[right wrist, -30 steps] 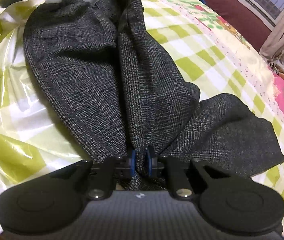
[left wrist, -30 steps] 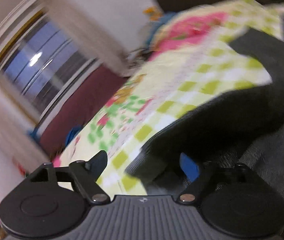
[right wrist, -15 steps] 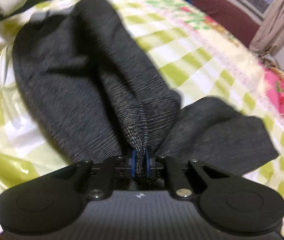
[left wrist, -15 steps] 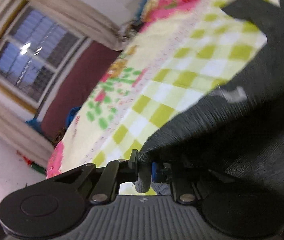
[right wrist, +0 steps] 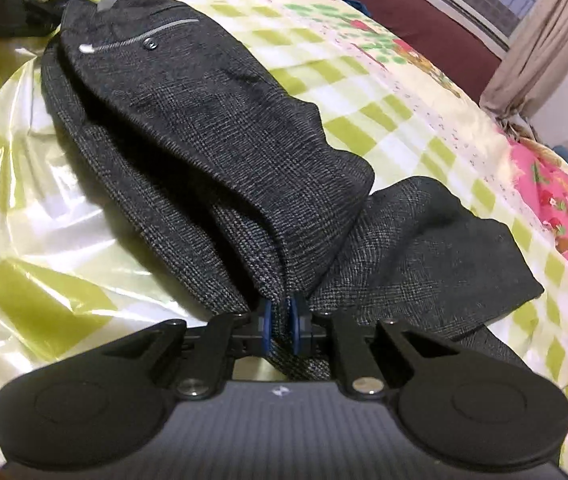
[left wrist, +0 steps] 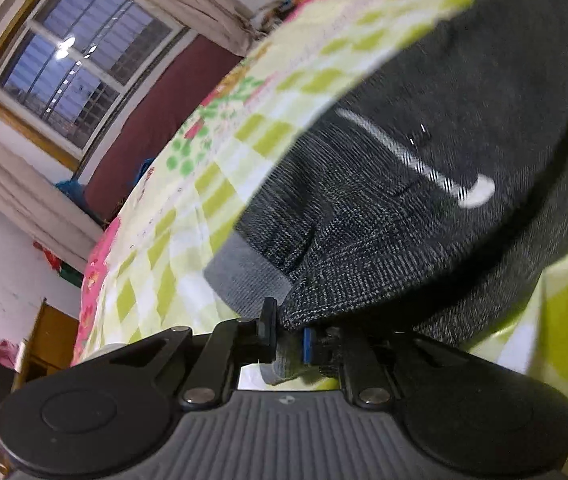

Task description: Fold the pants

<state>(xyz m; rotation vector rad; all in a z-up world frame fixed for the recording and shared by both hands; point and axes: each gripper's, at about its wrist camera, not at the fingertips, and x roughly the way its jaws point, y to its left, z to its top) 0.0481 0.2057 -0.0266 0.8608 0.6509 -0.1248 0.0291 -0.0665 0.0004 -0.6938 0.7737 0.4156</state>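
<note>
Dark grey checked pants (right wrist: 220, 152) lie on a bed, folded lengthwise so one half covers the other, with a back pocket and its pale trim (right wrist: 140, 38) facing up. My right gripper (right wrist: 282, 330) is shut on a bunched fold of the pants near the crotch. In the left wrist view my left gripper (left wrist: 288, 338) is shut on the waistband corner of the pants (left wrist: 384, 220), where a lighter grey inner band (left wrist: 244, 276) shows. The same gripper appears as a dark shape at the far waist end (right wrist: 16, 4) in the right wrist view.
The bed wears a shiny yellow-green checked cover (right wrist: 424, 112) with pink flowered patches (right wrist: 556, 200). A maroon headboard or wall panel (left wrist: 156, 120) and a curtained window (left wrist: 72, 80) stand beyond the bed. A wooden cabinet (left wrist: 48, 340) is at the lower left.
My left gripper went from wide open to shut on the waistband corner and carried it down onto the other half. The right gripper kept its grip, and the upright fold has fallen flat.
</note>
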